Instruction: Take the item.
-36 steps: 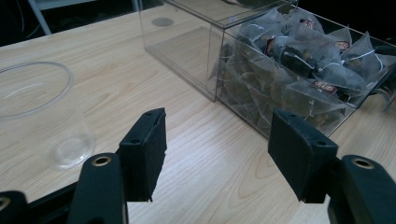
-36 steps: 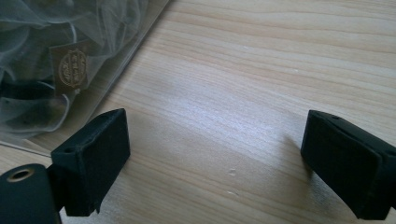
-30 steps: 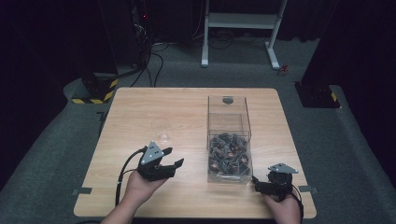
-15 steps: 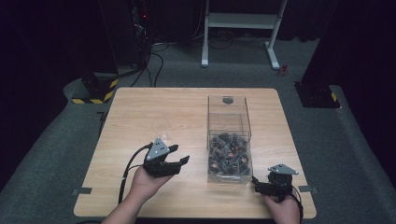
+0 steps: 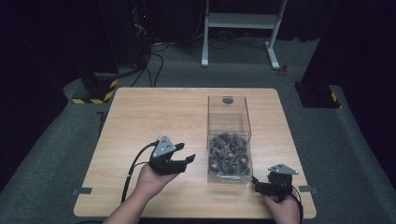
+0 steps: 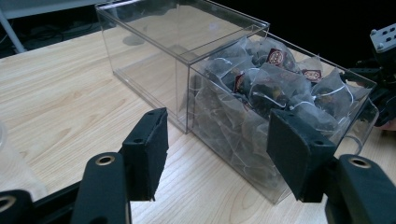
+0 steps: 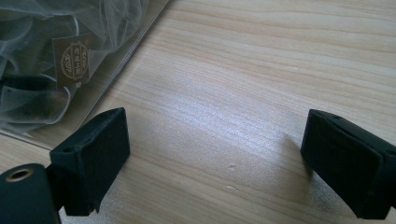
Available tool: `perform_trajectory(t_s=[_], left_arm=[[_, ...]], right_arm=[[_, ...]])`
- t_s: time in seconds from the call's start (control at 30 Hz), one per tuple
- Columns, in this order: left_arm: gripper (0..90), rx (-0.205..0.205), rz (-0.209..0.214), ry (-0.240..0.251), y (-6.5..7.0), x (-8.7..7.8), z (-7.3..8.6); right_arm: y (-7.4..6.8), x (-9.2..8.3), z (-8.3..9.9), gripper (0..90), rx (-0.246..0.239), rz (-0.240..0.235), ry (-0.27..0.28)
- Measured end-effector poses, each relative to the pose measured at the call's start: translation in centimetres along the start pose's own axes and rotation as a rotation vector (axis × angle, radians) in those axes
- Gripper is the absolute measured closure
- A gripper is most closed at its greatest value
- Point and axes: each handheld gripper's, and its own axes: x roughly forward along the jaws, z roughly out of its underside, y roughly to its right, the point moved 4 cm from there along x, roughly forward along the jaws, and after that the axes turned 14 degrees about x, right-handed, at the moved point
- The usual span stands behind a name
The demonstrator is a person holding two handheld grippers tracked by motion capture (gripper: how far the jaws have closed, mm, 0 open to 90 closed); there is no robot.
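A clear plastic box (image 5: 229, 122) with two compartments stands right of the table's middle. Its near compartment is packed with mesh tea bags (image 5: 228, 154) carrying small brown tags; the far compartment is empty. My left gripper (image 5: 187, 153) is held above the table just left of the box, open, with nothing between its pads. In the left gripper view the left gripper (image 6: 217, 140) faces the tea bags (image 6: 275, 88) through the box wall. My right gripper (image 5: 257, 185) rests low by the box's near right corner, open over bare wood (image 7: 215, 135), with the tea bags (image 7: 51, 60) at its left.
The wooden table (image 5: 154, 116) has free room on its left half and behind the box. A translucent object (image 6: 11, 158) sits at the left edge of the left gripper view. The other gripper (image 6: 383, 65) shows beyond the box. Dark floor, cables and a white stand surround the table.
My left gripper has moved right, closer to the box, with its jaws still open. The right gripper and the box have stayed in place.
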Motion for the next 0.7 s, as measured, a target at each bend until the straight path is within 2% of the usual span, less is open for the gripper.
perform_trajectory(t_s=[0.27,0.7], left_arm=[[39.1,0.014,0.01,-0.001,0.4,0.7,-0.7],[39.7,0.014,0.033,0.005,1.0,1.8,-1.6]], right_arm=[[0.0,0.0,0.0,8.0,-0.007,-0.002,0.001],[0.0,0.0,0.0,8.0,-0.007,-0.003,0.001]])
